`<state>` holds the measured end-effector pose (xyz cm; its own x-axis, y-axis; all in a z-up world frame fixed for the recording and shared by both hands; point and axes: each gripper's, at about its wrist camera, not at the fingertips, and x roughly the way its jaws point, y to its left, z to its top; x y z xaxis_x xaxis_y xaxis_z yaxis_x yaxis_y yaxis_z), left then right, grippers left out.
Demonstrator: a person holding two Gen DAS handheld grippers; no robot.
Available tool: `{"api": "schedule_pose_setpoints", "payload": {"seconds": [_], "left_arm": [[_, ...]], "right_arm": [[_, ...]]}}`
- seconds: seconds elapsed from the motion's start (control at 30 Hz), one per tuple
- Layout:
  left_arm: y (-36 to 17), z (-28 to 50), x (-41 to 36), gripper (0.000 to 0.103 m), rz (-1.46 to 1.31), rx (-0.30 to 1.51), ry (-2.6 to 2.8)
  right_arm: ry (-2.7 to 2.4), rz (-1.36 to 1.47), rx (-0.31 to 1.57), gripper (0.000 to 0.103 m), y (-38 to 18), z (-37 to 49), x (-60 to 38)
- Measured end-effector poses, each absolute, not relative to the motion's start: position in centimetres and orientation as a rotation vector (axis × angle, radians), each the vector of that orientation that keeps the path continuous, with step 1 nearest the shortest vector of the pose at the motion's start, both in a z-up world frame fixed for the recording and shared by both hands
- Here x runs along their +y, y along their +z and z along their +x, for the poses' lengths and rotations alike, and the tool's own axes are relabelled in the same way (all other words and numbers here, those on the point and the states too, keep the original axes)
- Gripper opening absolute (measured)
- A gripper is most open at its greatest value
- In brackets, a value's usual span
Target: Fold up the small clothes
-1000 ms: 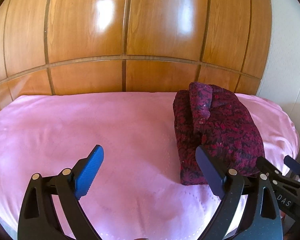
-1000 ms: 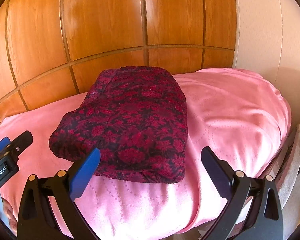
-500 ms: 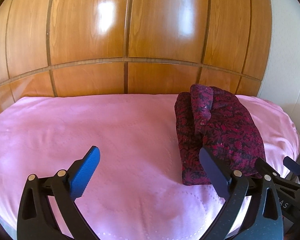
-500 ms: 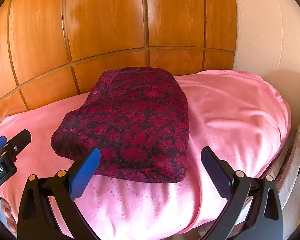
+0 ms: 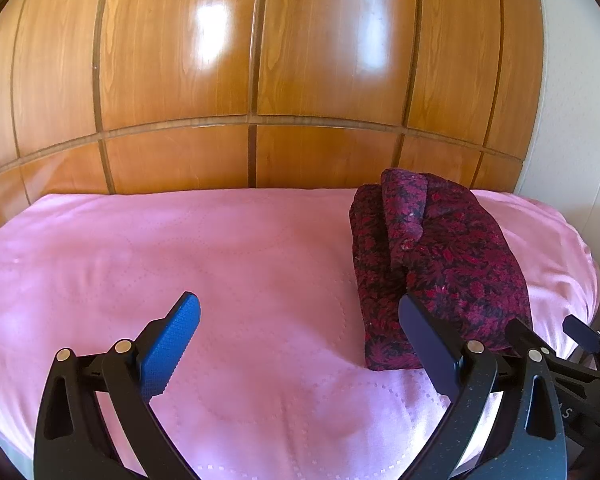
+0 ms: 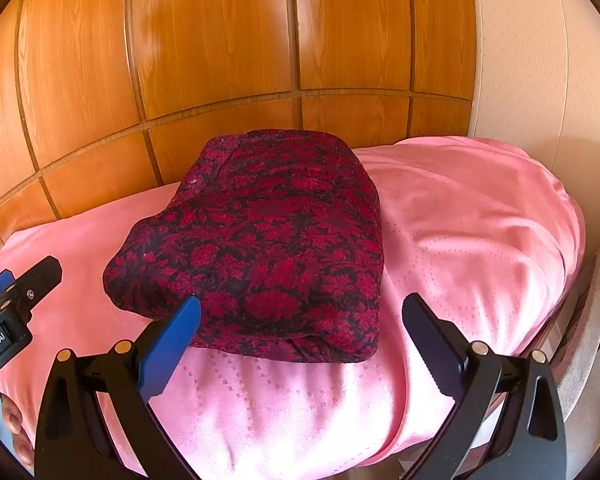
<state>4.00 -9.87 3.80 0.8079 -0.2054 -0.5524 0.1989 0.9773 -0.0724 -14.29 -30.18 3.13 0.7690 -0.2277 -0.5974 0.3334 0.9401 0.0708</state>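
The folded garment (image 6: pixel 260 240), a dark red floral knit, lies on the pink bedspread (image 5: pixel 220 280) toward the right end of the bed, its far end close to the wooden headboard (image 5: pixel 252 80). It sits as a thick rectangular bundle whose long axis runs from the near edge of the bed toward the headboard, slightly slanted in the right wrist view.

The right gripper (image 6: pixel 300 320) is directly in front of it: the bundle's near edge lies just beyond and between its fingers, with the blue left pad overlapping the bundle's near left corner in that view; whether it touches I cannot tell. Its jaws stand wide apart with nothing clamped. The left gripper (image 5: pixel 300 320) is off to the bundle's left, so the garment lies ahead and to its right, partly behind its right finger. Its jaws also stand fully apart and empty, over bare bedspread.

So the right gripper is the nearer of the 2. Judging from the tidy bundle, the fold looks finished or nearly so.

Nothing stands between either gripper and the garment. The bed's right edge drops away just beside the bundle, and a pale wall (image 6: pixel 520 60) rises beyond it.
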Motion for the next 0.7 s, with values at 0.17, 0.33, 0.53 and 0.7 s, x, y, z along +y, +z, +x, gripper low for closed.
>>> {"api": "schedule_pose_setpoints", "payload": {"seconds": [0.17,0.33,0.53,0.7], "left_arm": [[3.9,4.0,-9.9,0.098,-0.015,0.595,-0.215],[3.9,4.0,-10.0,0.098,-0.012,0.589,-0.217],[3.7,4.1,-10.4,0.098,0.001,0.581,-0.216],[3.4,4.8,-10.2,0.098,-0.015,0.617,-0.198]], "right_arm": [[-0.302,0.178,0.624,0.101,3.1,-14.2,-30.2],[-0.303,0.181,0.624,0.101,3.1,-14.2,-30.1],[-0.301,0.187,0.625,0.101,3.0,-14.1,-30.3],[-0.290,0.204,0.593,0.101,3.9,-14.3,-31.2]]}}
